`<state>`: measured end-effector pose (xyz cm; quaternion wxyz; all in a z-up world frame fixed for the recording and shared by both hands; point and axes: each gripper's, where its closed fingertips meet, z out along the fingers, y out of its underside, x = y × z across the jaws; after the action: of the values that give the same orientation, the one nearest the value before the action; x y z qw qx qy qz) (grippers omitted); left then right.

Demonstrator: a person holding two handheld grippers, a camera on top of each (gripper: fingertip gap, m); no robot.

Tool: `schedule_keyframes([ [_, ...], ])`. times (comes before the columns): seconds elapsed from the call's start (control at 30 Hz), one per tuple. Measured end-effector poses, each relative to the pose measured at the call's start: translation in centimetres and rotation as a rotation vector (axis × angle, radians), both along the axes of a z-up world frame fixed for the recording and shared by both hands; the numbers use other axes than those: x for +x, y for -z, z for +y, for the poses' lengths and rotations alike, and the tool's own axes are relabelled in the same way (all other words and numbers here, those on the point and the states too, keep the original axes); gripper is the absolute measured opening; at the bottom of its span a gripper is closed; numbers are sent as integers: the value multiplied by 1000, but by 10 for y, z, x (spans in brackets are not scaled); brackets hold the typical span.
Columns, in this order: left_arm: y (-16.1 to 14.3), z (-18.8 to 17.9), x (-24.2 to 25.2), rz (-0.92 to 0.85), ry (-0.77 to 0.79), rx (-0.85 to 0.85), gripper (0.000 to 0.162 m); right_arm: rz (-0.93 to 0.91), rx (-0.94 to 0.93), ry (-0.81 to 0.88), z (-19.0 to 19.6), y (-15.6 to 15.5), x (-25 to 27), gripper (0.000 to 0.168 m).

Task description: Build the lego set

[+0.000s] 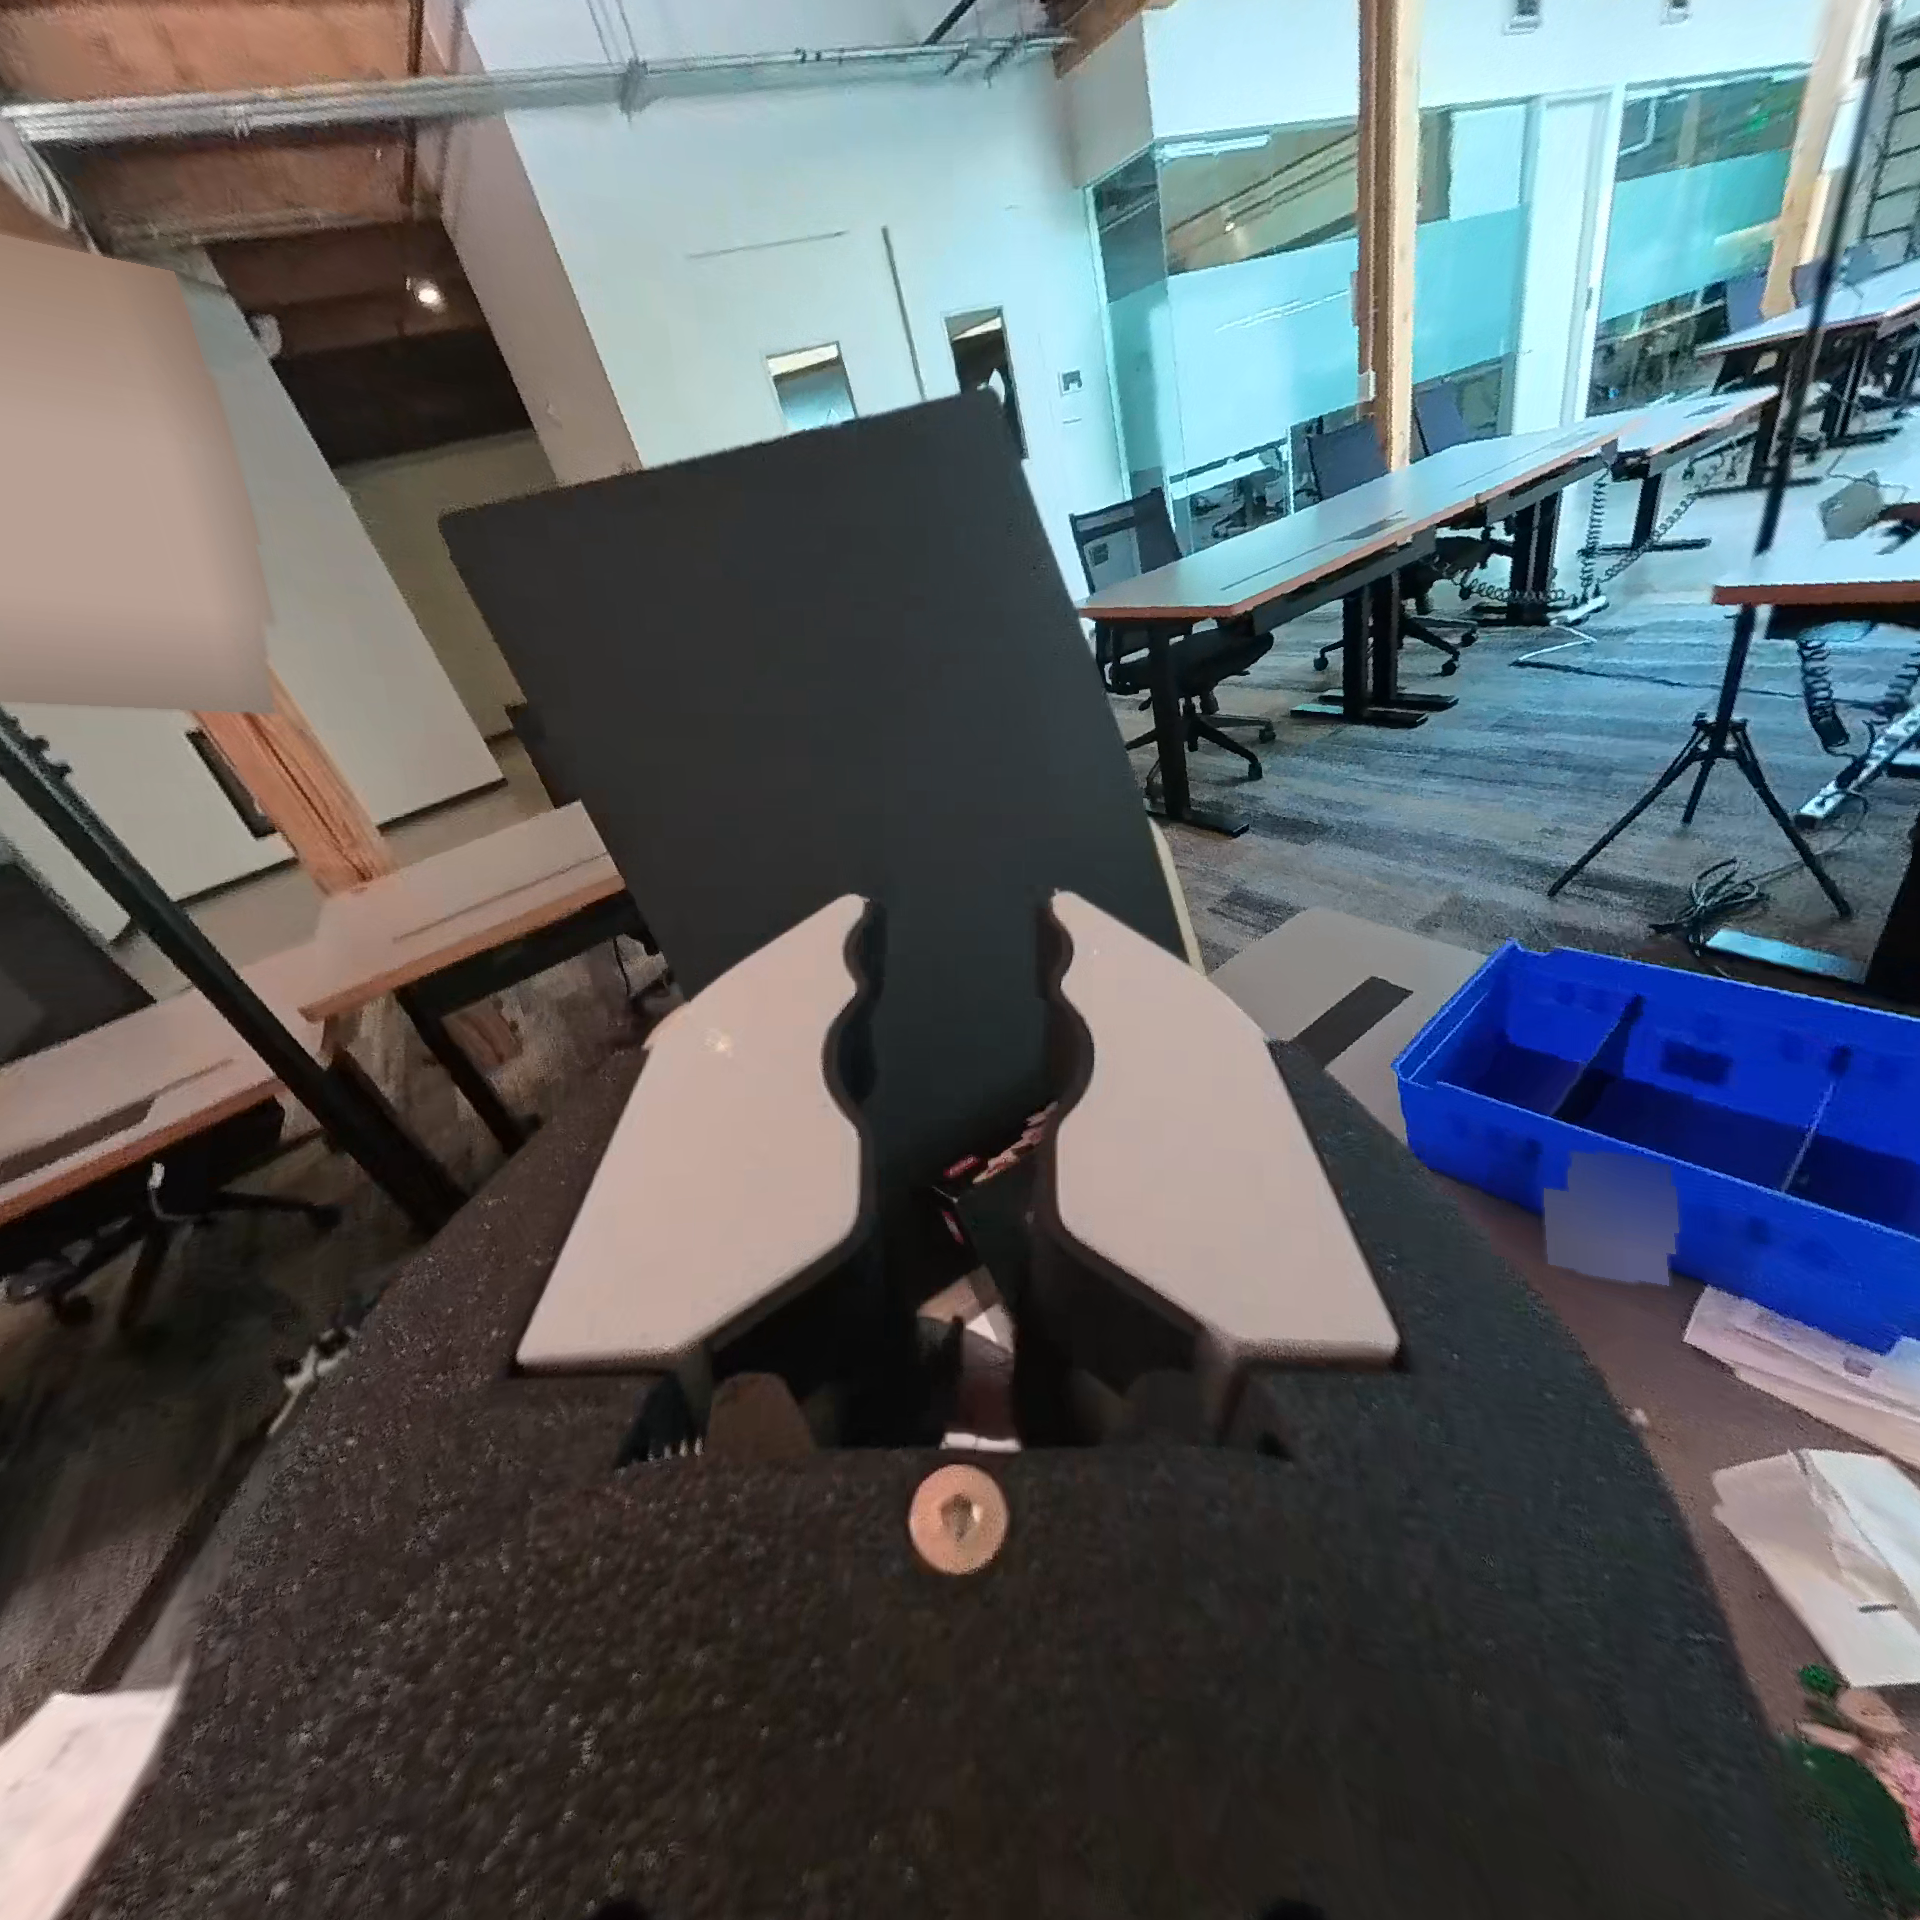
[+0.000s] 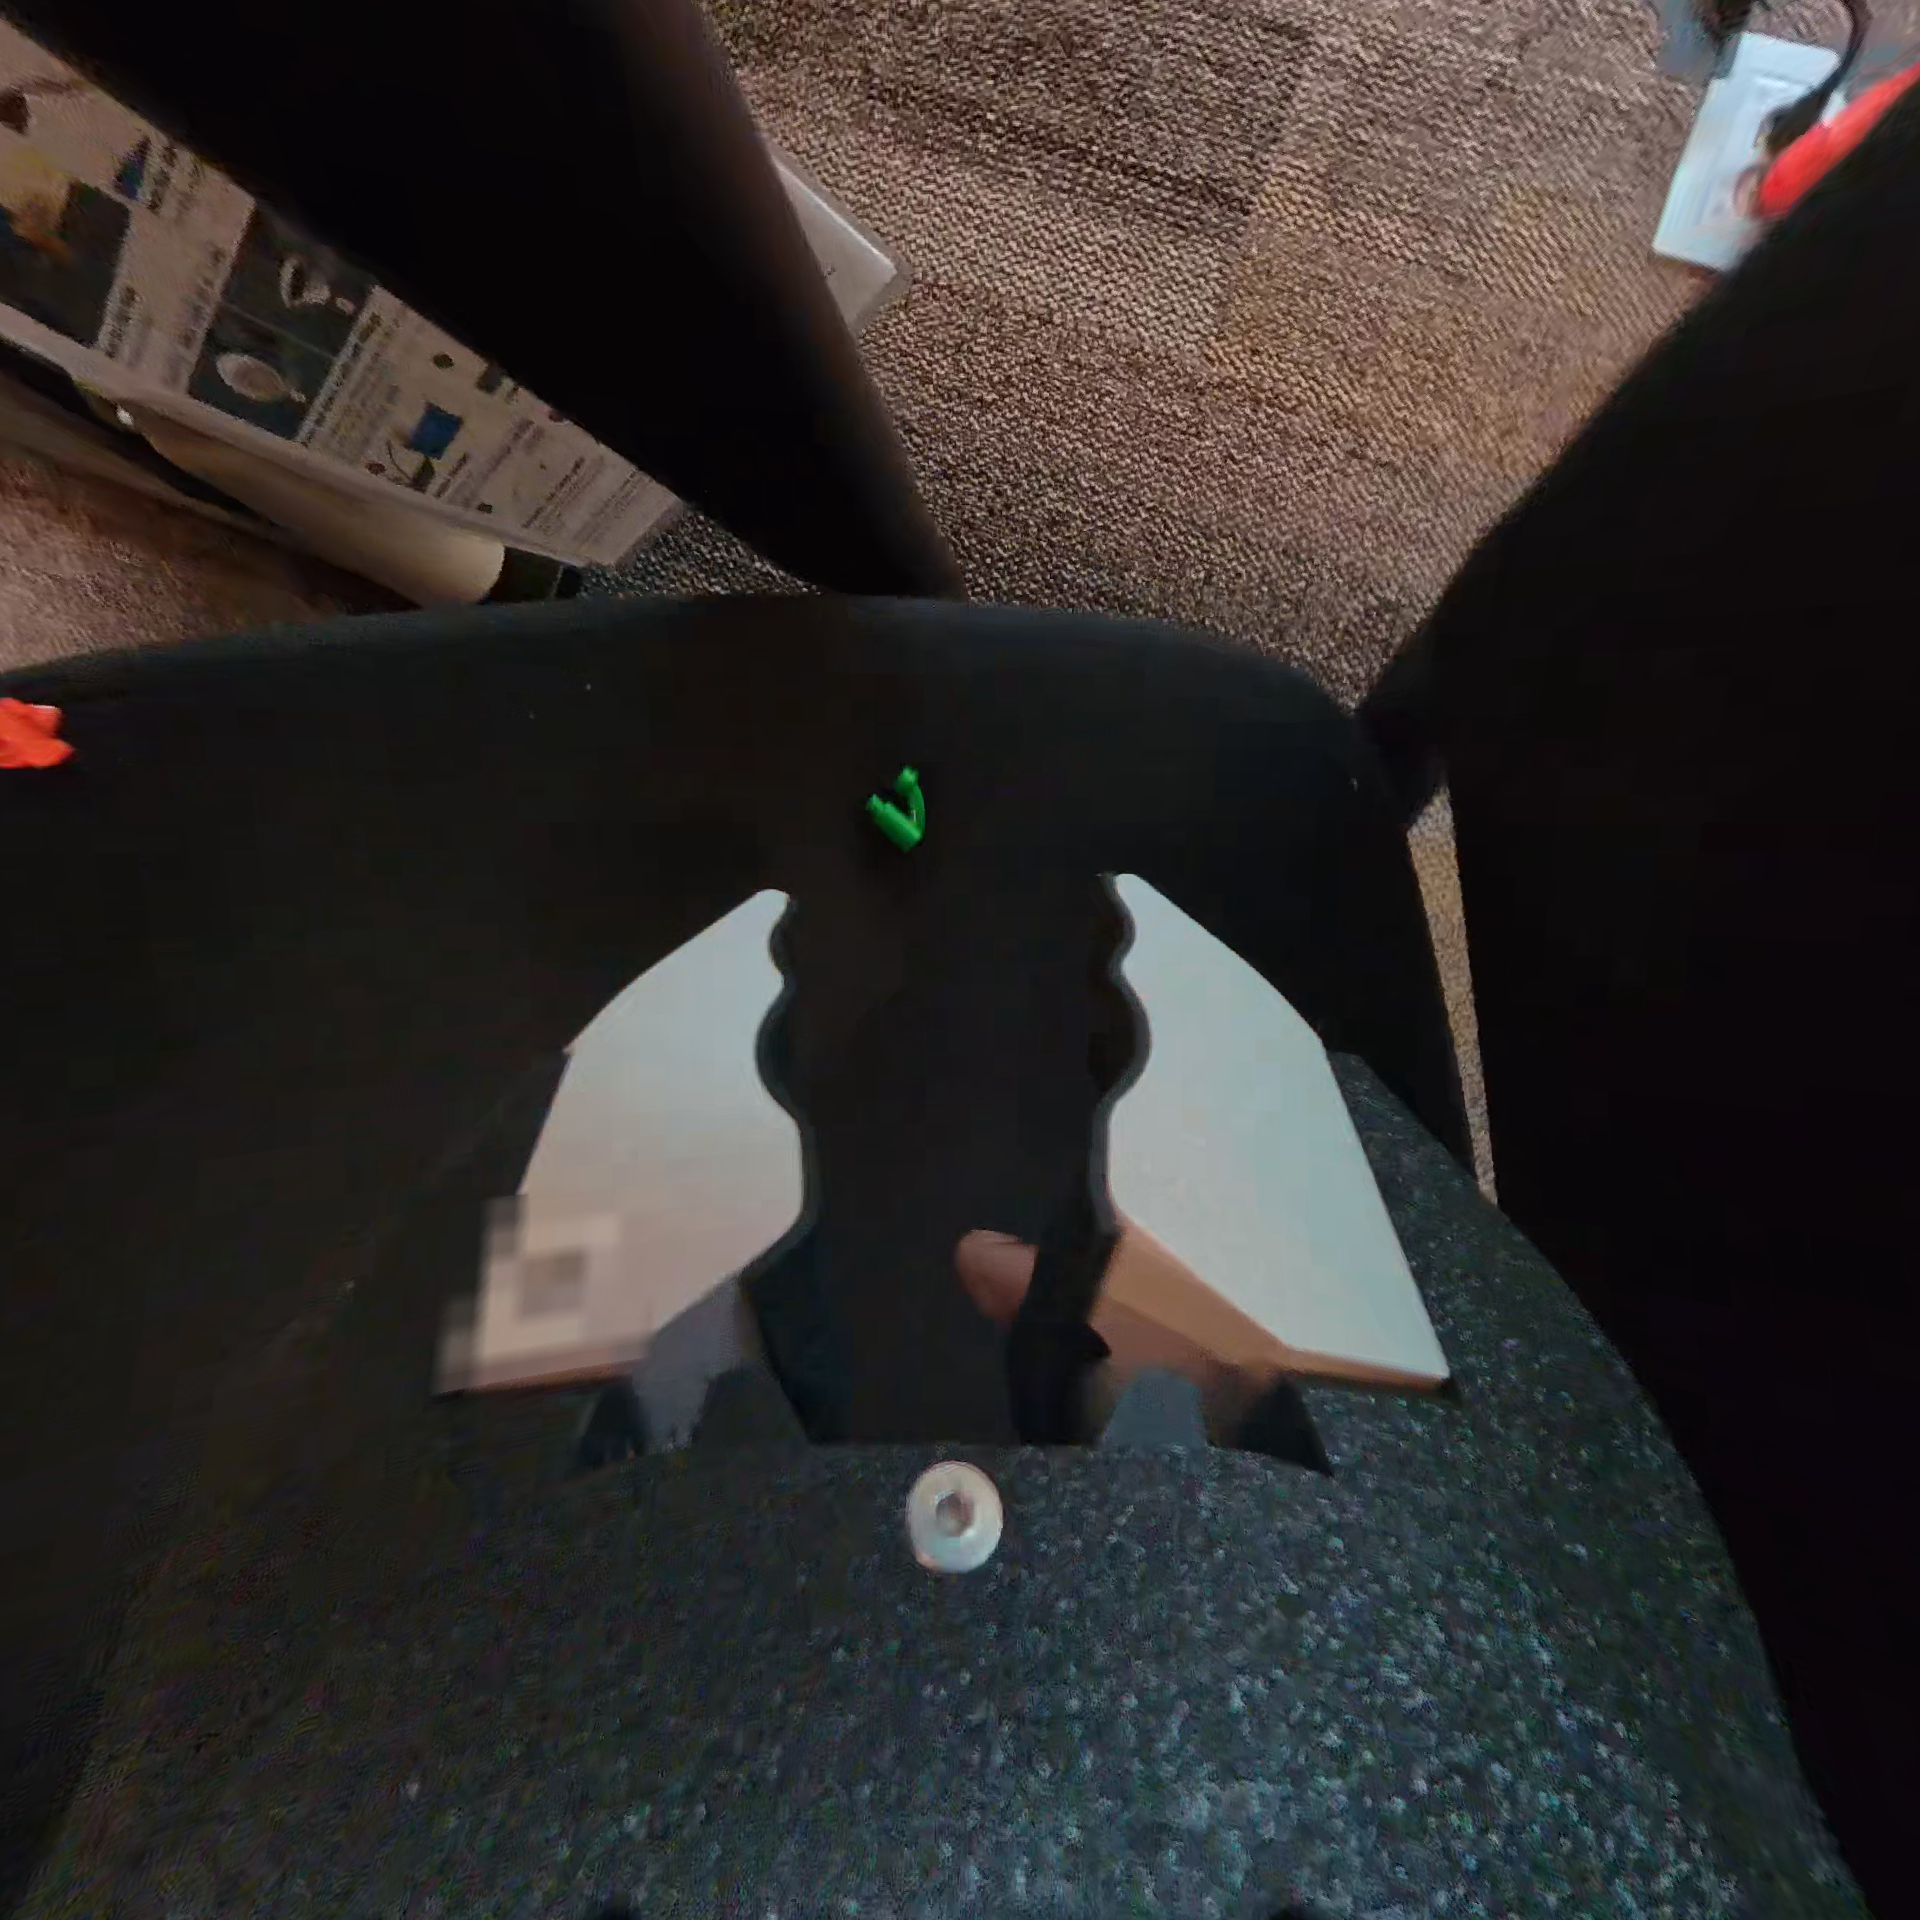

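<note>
In the right wrist view, a small green lego piece lies on a black board just past my fingertips. My right gripper hovers over the board with its fingers apart and nothing between them. A red lego piece sits at the board's left edge. In the left wrist view, my left gripper is open, with a tilted black panel standing right in front of it; the panel's lower part is hidden behind the fingers. Small red bits show low in the gap. A green and pink lego build is at the lower right.
A blue divided bin and loose papers lie to the right on the table. Printed instruction sheets lie at the upper left on brown matting. Dark shapes crowd the right side. Desks and a tripod stand beyond. The gap from one gripper's tips to the other's is roughly 105 centimeters. The right tips stand about 15 centimeters off the red lego piece. From the left gripper's tips to the tilted black panel is close to 30 centimeters.
</note>
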<state>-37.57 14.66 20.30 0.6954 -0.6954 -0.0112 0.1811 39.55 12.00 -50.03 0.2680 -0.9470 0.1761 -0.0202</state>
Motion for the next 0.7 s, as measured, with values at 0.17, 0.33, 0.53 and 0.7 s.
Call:
schedule_keyframes([
  [0.17, 10, 1, -10, -54, -31, -26, 29, -33, -31, -44, 26, 28, 3, 37],
  [0.33, 22, -7, -11, -26, -33, -58, 29, 26, -41, 20, 18, 29, -3, 10],
  [0.53, 11, -24, -18, -28, -57, -13, 29, 71, 146, -156, 28, -56, -94, 10],
  [0.7, 4, -40, -27, -49, -104, 46, 29, 152, 574, -462, 85, -230, -246, 10],
])
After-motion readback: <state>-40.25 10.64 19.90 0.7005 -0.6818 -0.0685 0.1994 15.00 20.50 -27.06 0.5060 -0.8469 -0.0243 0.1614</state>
